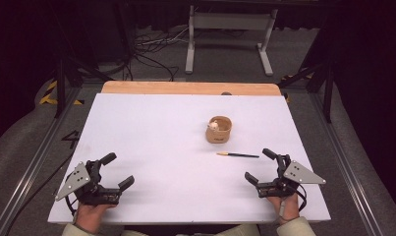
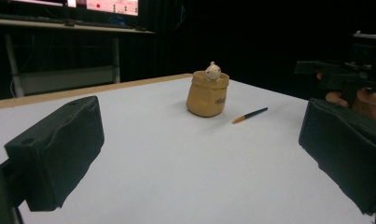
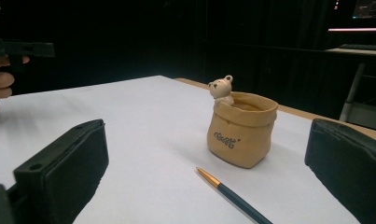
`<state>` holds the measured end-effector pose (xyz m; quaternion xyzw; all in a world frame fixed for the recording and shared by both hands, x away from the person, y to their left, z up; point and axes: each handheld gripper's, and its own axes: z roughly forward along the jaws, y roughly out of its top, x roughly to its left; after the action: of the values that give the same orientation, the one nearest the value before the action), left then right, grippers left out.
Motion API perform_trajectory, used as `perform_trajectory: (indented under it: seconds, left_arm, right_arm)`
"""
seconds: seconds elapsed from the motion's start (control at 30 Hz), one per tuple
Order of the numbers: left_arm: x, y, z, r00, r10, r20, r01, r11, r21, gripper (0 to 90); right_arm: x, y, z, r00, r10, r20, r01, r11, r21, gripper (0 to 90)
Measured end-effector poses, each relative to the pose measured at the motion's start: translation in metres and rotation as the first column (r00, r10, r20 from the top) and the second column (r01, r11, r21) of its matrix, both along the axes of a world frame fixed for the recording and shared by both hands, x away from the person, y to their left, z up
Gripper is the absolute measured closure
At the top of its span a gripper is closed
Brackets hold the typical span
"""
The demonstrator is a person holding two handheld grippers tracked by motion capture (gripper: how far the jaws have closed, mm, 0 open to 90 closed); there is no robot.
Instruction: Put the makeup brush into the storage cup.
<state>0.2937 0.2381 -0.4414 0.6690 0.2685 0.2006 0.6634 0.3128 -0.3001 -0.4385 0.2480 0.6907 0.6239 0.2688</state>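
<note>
A tan sack-shaped pot [image 1: 218,130] [image 2: 207,94] [image 3: 241,135] with a small bear figure [image 3: 221,88] at its rim stands upright right of the table's middle. Just in front of it lies a dark pen with a gold tip [image 1: 238,155] [image 2: 249,115] [image 3: 233,196]. My left gripper [image 1: 118,171] [image 2: 199,158] rests open at the front left, far from both. Near the front right, my right gripper [image 1: 261,165] [image 3: 209,186] is open too, a short way right of the pen's dark end. Nothing sits between either pair of jaws.
The white table top [image 1: 161,142] has a wooden strip [image 1: 190,88] along its far edge. Behind it stand a white frame [image 1: 230,34] and loose cables [image 1: 151,49] on the floor. Metal rails [image 1: 33,167] run along both sides.
</note>
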Motion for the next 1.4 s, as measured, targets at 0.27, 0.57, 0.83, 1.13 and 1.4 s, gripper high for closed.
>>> perform_trajectory:
  seconds: [0.27,0.57,0.83,1.13,1.4]
  left_arm:
    - [0.006,-0.003,-0.003,0.9996,0.010,-0.028,-0.010,0.9999,0.001,0.4]
    - [0.008,-0.002,-0.004,0.9996,0.010,-0.028,-0.010,0.9999,-0.003,0.4]
    - [0.007,-0.001,-0.004,0.9986,0.036,-0.040,-0.036,0.9993,-0.009,0.4]
    - [0.004,-0.002,-0.004,0.9988,0.030,-0.040,-0.030,0.9995,0.003,0.4]
    - [0.003,-0.003,-0.003,0.9992,0.025,-0.031,-0.025,0.9997,0.008,2.1]
  right_arm:
    - [-0.001,-0.002,0.000,0.9999,-0.013,0.000,0.013,0.9999,-0.006,0.1]
    - [-0.002,-0.002,-0.001,0.9997,-0.023,-0.011,0.023,0.9997,-0.012,0.1]
    - [0.004,-0.007,0.009,0.9991,-0.031,-0.028,0.030,0.9993,-0.024,1.1]
    - [0.023,0.008,0.024,0.9984,0.017,-0.054,-0.019,0.9988,-0.045,1.2]
    - [0.043,0.025,0.041,0.9961,0.047,-0.074,-0.053,0.9959,-0.074,1.1]
